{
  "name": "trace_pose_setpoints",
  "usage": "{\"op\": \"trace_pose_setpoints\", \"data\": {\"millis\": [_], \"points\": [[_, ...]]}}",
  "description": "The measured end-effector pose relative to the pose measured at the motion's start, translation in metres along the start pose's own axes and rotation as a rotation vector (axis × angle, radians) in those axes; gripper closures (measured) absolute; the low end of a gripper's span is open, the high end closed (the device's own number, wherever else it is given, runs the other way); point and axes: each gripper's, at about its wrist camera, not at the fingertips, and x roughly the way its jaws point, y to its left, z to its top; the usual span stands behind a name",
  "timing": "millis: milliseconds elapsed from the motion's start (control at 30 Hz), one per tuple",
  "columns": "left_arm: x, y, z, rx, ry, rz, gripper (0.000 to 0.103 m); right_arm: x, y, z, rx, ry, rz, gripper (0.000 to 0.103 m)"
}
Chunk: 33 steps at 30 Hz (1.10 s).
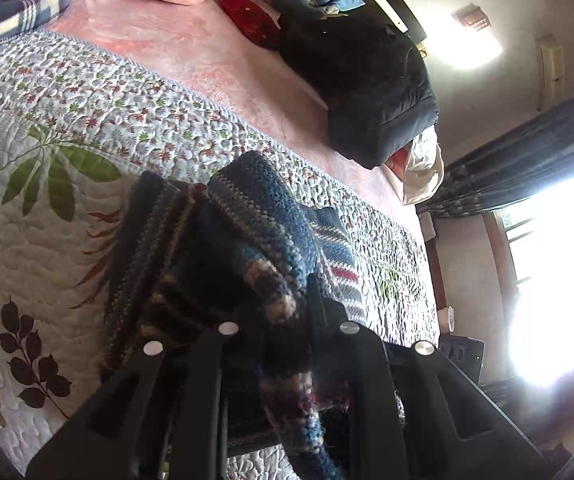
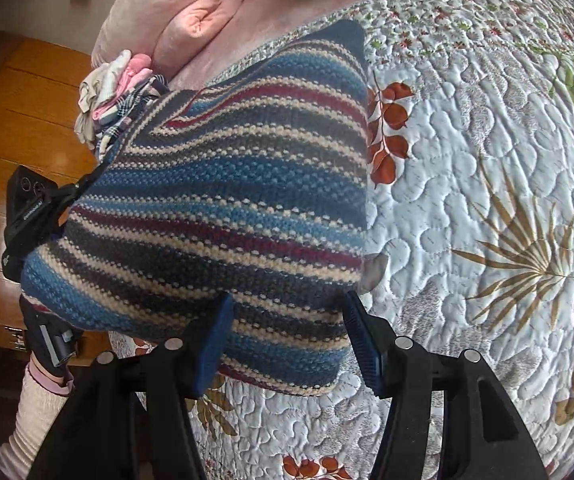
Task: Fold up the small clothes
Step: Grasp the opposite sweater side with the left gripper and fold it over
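One fold looks half made: my left gripper (image 1: 275, 344) pinches the blue, cream and maroon striped knit garment (image 2: 223, 200) lifted over the leaf-print quilted bedspread (image 2: 467, 208), my right gripper (image 2: 287, 340) spread at its near edge, with flattening left

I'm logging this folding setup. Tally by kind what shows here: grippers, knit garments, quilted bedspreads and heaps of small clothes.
Grippers: 2 (left gripper, right gripper)
Striped knit garment: 1
Quilted bedspread: 1
Heap of small clothes: 1
Total: 5
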Motion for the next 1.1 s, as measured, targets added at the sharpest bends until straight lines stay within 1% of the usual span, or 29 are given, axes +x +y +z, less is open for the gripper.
{"op": "trace_pose_setpoints", "data": {"millis": [133,300,367,467,567,633,667,733,767,800,867,933,1033,1100], "points": [[0.003,0.024,-0.001,-0.046,0.011,0.007,0.089,0.016,0.006,-0.002,-0.01,0.027,-0.014,0.046],[0.015,0.05,-0.003,-0.073,0.033,0.047,0.089,0.027,0.01,-0.003,-0.02,0.031,-0.069,0.06],[0.021,0.058,-0.006,-0.084,0.044,0.064,0.088,0.032,0.009,-0.002,-0.013,0.034,-0.088,0.062],[0.025,0.066,-0.007,-0.092,0.068,0.101,0.083,0.04,0.013,0.0,-0.023,0.036,-0.127,0.062],[0.013,0.065,-0.008,-0.094,0.076,0.127,0.078,0.045,0.021,0.003,-0.051,0.037,-0.165,0.062],[-0.006,0.057,-0.012,-0.078,0.065,0.116,0.077,0.045,0.023,0.003,-0.064,0.036,-0.17,0.061],[-0.015,0.05,-0.015,-0.066,0.061,0.104,0.073,0.045,0.023,0.003,-0.067,0.035,-0.166,0.061],[-0.031,0.035,-0.024,-0.04,0.065,0.049,0.064,0.042,0.022,0.003,-0.065,0.031,-0.152,0.06],[-0.035,0.026,-0.03,-0.028,0.077,0.032,0.054,0.041,0.022,0.003,-0.064,0.028,-0.147,0.06],[-0.035,0.019,-0.034,-0.015,0.096,0.033,0.047,0.036,0.018,0.001,-0.064,0.025,-0.142,0.06],[-0.027,0.008,-0.044,0.017,0.148,0.059,0.045,0.026,0.011,-0.004,-0.063,0.015,-0.129,0.06],[-0.01,0.003,-0.053,0.034,0.213,0.099,0.044,0.017,0.007,-0.008,-0.05,0.003,-0.103,0.059],[0.013,0.007,-0.064,0.043,0.284,0.153,0.044,0.007,0.0,-0.019,-0.012,-0.011,-0.064,0.053],[0.02,0.012,-0.066,0.027,0.296,0.165,0.048,0.008,-0.007,-0.024,0.024,-0.011,-0.047,0.05]]}}
